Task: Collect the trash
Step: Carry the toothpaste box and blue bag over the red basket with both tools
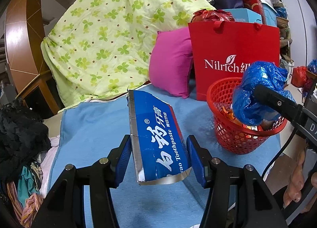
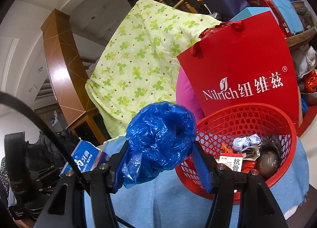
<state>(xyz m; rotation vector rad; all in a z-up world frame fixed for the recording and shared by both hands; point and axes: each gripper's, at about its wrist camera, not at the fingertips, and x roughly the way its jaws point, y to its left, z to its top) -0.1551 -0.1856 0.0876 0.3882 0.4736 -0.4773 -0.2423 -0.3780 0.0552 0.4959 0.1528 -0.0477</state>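
Blue bag [image 2: 161, 138] beside basket rim [image 2: 247, 107]

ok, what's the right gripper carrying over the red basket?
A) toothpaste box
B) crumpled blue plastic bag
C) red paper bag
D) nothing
B: the right gripper is clamped on the crumpled blue plastic bag beside the red basket; the toothpaste box sits in the left gripper.

A green flowery quilt [image 1: 103, 35] is lying behind a pink pillow [image 1: 170, 65]. A red paper bag [image 1: 233, 49] is standing beside the pillow on a blue cloth [image 1: 95, 128].
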